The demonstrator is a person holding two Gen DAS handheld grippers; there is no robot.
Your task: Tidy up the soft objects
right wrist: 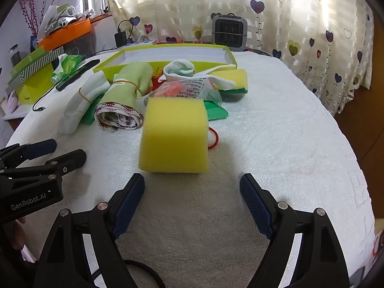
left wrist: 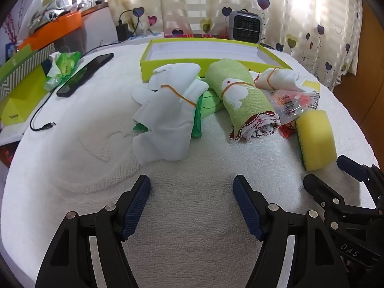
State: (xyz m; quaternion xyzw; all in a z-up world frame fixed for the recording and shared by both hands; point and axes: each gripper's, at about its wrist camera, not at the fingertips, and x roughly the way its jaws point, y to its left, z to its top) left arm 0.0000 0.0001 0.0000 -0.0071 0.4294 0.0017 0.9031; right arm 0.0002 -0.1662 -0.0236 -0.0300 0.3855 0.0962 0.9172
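From my left wrist cam, my left gripper (left wrist: 192,187) hangs over the white towel (left wrist: 96,168) that covers the table, jaws spread wide with nothing between them, just bare terry. Ahead of it sits the pile: a white cloth bundle (left wrist: 168,110) with a rubber band around it, lying on something green, then a rolled green towel (left wrist: 242,96) with a white animal shape, also banded, and a smaller white roll (left wrist: 280,78) behind it. A crinkly plastic bag (left wrist: 295,100) lies next to that, and a yellow sponge (left wrist: 315,139) stands off to the right, near my right gripper (left wrist: 328,170), which pokes in from the edge. Behind everything is an open lime-green box (left wrist: 168,67), and a black phone (left wrist: 86,74) lies to the left. From the right wrist cam, my right gripper (right wrist: 192,187) is also wide open and empty, and the yellow sponge (right wrist: 174,134) sits right ahead of the fingertips, not touching them. A red ring (right wrist: 213,139) peeks out behind the sponge. A second sponge (right wrist: 234,79), yellow on green, lies farther back by the box (right wrist: 168,62). My left gripper (right wrist: 64,148) shows at the left edge.
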